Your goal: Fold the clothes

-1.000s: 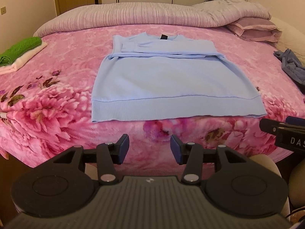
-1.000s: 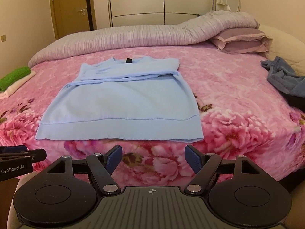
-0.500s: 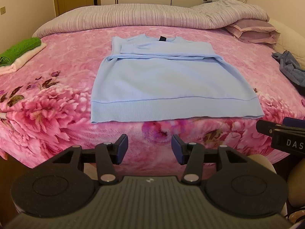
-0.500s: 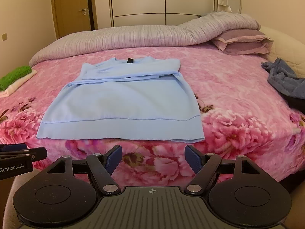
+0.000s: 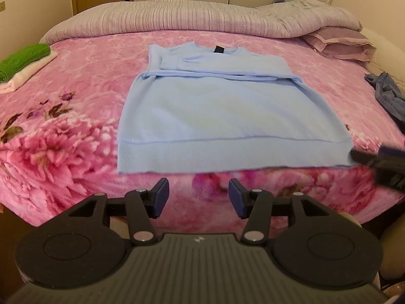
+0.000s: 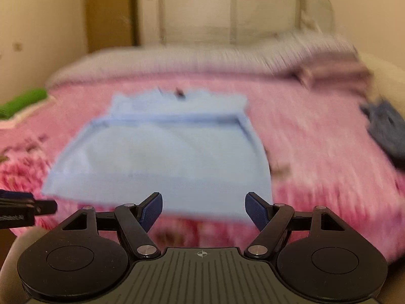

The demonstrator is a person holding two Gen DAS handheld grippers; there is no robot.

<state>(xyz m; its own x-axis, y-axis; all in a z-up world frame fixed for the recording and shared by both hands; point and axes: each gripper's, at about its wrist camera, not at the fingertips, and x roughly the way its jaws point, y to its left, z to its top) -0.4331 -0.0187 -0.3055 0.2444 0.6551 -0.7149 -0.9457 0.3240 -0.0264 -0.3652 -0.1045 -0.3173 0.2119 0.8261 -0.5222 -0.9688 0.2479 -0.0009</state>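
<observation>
A light blue sweater [image 5: 222, 111] lies flat on the pink floral bedspread [image 5: 55, 136], its sleeves folded across the chest and its hem toward me. My left gripper [image 5: 198, 195] hovers just short of the hem's middle; its jaws are opening and nothing is between them. In the blurred right wrist view the sweater [image 6: 164, 157] fills the middle, and my right gripper [image 6: 203, 209] stands open over the hem near its right corner, holding nothing. The right gripper's fingers [image 5: 377, 159] show at the right edge of the left wrist view, at the hem's right corner.
Folded green and white cloths [image 5: 22, 63] sit at the bed's left edge. A crumpled grey-blue garment [image 5: 387, 96] lies at the right. A rolled grey duvet [image 5: 197, 20] and purple pillows [image 5: 339, 43] line the headboard side.
Both grippers have moved in toward the sweater's hem. The left jaws have widened a little. The right wrist view has turned blurred and tilted, with the hem now between its fingers' line of sight.
</observation>
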